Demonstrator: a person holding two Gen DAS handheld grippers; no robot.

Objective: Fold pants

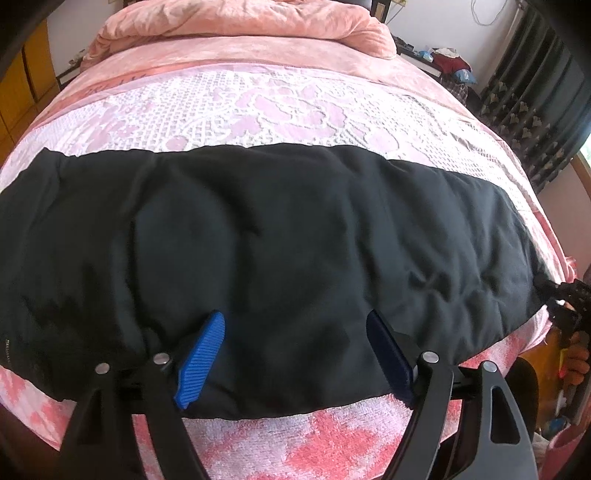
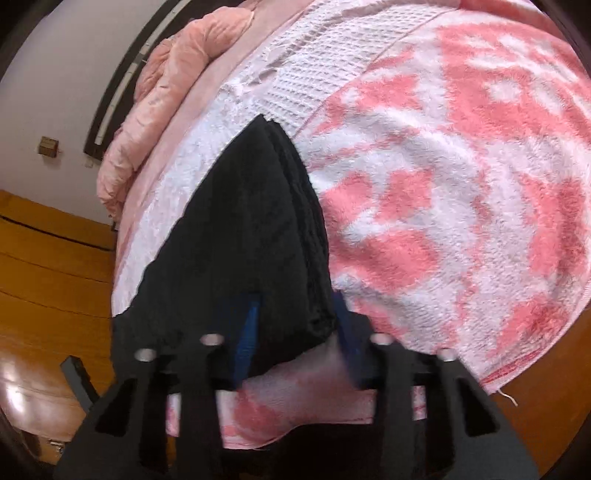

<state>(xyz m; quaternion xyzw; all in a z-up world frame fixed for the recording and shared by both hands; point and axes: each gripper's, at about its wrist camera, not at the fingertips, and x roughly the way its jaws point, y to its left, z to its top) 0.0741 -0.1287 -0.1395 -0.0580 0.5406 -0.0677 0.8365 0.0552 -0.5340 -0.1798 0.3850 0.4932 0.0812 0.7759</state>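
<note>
Left gripper (image 1: 295, 354): lowest in the left wrist view, black arms rising from the bottom edge, blue pads spread wide; the near hem of the pants lies between them, and neither pad visibly presses the cloth.
Left pad (image 1: 201, 363): bright blue and ribbed, resting against the black fabric at lower centre-left.
Right gripper (image 2: 295, 339): bottom of the right wrist view, somewhat blurred, jaws drawn in around the thick end of the pants; a bunched fold of black cloth sits between the blue pads, pinched as far as the blur allows.
Pants (image 1: 258, 240): black, lying flat in a wide band across the middle of the left wrist view, lightly wrinkled toward the right end.
Blanket (image 1: 280, 435): pink and white, fluffy, under the pants and covering the bed.
Quilt (image 1: 236, 26): salmon pink, heaped at the top of the frame.
Hand (image 1: 576, 360): at the right edge, beside the pants' right end.
</note>
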